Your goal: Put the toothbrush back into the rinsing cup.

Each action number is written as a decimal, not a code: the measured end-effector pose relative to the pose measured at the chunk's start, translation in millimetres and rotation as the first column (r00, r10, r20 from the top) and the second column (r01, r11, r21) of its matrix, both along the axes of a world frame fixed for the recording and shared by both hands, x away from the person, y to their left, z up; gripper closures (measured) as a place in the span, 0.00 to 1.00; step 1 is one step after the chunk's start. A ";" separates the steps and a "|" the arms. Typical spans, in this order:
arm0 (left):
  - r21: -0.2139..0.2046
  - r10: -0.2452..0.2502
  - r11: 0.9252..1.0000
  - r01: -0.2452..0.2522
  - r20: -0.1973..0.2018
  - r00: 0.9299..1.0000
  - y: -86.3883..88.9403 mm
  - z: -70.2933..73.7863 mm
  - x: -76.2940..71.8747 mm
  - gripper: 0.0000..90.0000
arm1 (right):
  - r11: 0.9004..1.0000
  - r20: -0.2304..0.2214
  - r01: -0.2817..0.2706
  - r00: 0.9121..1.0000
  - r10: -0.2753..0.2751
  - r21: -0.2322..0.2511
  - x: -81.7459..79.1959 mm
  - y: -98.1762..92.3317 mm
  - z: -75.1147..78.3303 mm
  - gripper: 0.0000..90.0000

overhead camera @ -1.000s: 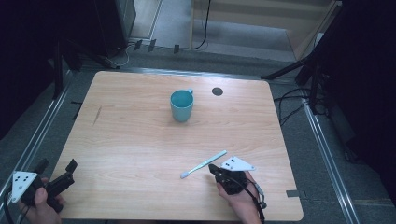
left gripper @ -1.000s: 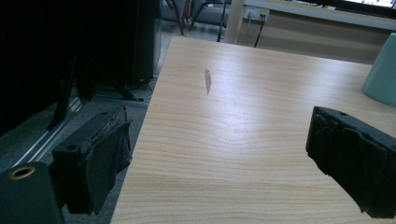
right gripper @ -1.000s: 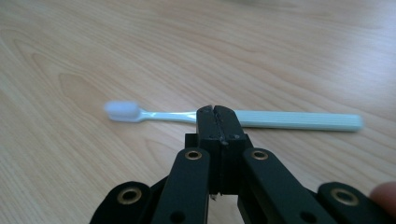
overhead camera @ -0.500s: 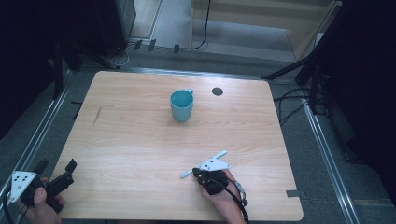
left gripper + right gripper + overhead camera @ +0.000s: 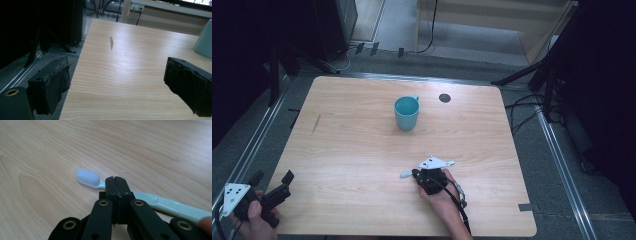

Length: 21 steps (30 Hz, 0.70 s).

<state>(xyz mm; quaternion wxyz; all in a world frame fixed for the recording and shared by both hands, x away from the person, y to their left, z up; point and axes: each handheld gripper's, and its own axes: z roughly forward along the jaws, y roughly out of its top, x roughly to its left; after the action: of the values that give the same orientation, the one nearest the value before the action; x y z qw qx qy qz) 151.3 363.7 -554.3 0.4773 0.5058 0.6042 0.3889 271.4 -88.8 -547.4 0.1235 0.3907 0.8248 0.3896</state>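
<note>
A toothbrush [image 5: 160,203] is seen lying on the wooden tabletop [image 5: 352,150], near the front edge and right of centre. In the right gripper view, the right claw [image 5: 116,185] is pressed down over the toothbrush's neck, just behind the white head, with its jaws drawn together; whether the handle is actually pinched cannot be told. In the high view, the right claw [image 5: 418,175] is held low on the tabletop by a hand [image 5: 439,192]. The left claw [image 5: 272,186] is held at the near left corner with its jaws spread wide. A teal mug [image 5: 406,113] is stood upright farther back, near the middle, well apart from both.
</note>
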 end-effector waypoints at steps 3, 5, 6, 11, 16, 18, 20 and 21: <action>-0.004 0.001 1.000 -0.001 0.001 1.000 0.0 0.0 0.1 0.08 | 1.000 0.000 0.006 1.000 -0.006 -0.002 8.0 4.1 0.3 1.00; -0.004 0.001 1.000 -0.001 0.002 1.000 0.0 -0.1 0.1 0.08 | 1.000 -0.006 0.018 1.000 -0.018 0.007 13.3 6.0 0.2 1.00; -0.005 0.002 1.000 -0.002 0.002 1.000 0.0 -0.1 0.1 0.08 | 1.000 -0.006 0.023 1.000 -0.023 0.010 15.9 6.7 0.0 1.00; -0.006 0.000 1.000 0.000 0.002 1.000 0.2 -0.1 0.2 0.08 | 0.999 -0.013 0.050 0.999 -0.050 0.019 27.5 10.7 0.1 1.00; -0.008 0.001 1.000 -0.001 0.001 1.000 0.3 -0.1 0.2 0.08 | 0.998 -0.014 0.069 0.997 -0.069 0.010 36.4 13.5 1.1 1.00; -0.009 0.000 1.000 0.000 0.001 1.000 0.5 -0.1 0.1 0.08 | 0.997 -0.018 0.075 0.997 -0.075 0.006 40.0 14.5 1.6 1.00; -0.010 0.000 1.000 0.000 0.001 1.000 0.5 -0.1 0.3 0.08 | 0.996 -0.029 0.082 0.996 -0.082 0.017 43.9 14.6 2.0 1.00; -0.010 0.000 1.000 0.000 0.001 1.000 0.5 -0.1 0.3 0.08 | 0.996 -0.034 0.088 0.996 -0.087 0.017 45.6 14.6 2.1 1.00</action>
<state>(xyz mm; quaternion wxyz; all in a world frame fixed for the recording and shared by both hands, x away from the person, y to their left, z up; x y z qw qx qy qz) 151.6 364.2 -554.4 0.4801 0.5032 0.6061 0.3860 317.0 -74.2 -545.3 0.1232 0.4340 0.8051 0.3851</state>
